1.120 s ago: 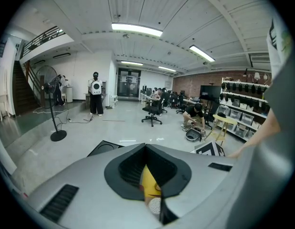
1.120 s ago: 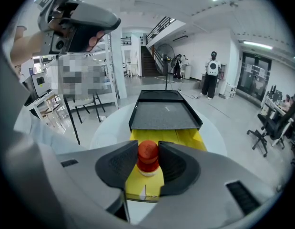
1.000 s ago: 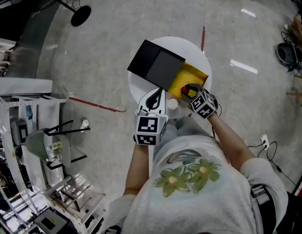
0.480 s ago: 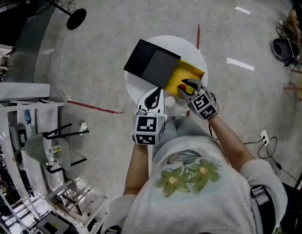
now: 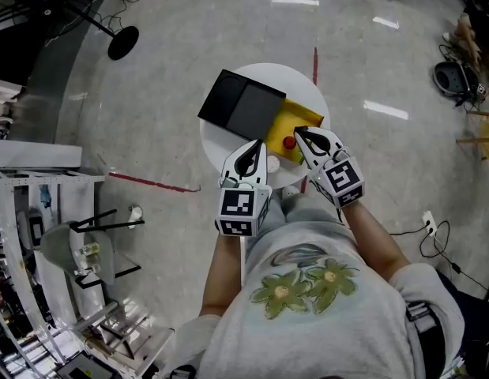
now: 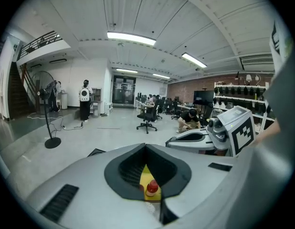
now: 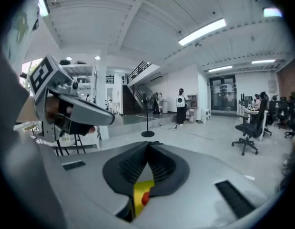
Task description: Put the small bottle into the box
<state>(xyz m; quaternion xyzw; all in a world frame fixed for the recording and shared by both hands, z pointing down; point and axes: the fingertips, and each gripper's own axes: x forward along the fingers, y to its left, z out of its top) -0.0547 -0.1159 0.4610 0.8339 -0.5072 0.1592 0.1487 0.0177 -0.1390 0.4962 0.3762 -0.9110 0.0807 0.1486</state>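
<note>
— Where is the small bottle with the red cap (image 5: 289, 142)?

— Inside the open yellow box (image 5: 303, 119), in its near part, standing on the yellow bottom. The box sits on the right half of the round white table (image 5: 298, 80), and a flat black panel (image 5: 241, 106) lies against the box's left side and reaches toward the table's far left edge.

— Is either tool holding it?

— No. From the head view the bottle stands free, between the two tools' tips. The left gripper (image 5: 254, 144) is just near and left of it. The right gripper (image 5: 299, 133) is just to its right, over the box's near edge.

— How do the left jaws stand?

— Together. In the left gripper view the left gripper (image 6: 146, 147) has its dark ribbed pads meeting at the tips and nothing is clamped. Through the hollow below the tips you see the bottle (image 6: 152, 189) on the yellow floor of the box.

— And the right one?

— In the right gripper view the right gripper (image 7: 148, 145) is closing right down, its tips meeting with nothing between them. A slice of yellow box and the bottle's red cap (image 7: 145, 199) show beyond the pads, clear of them.

— Both tools are off the table?

— I cannot tell whether either one touches it.
</note>
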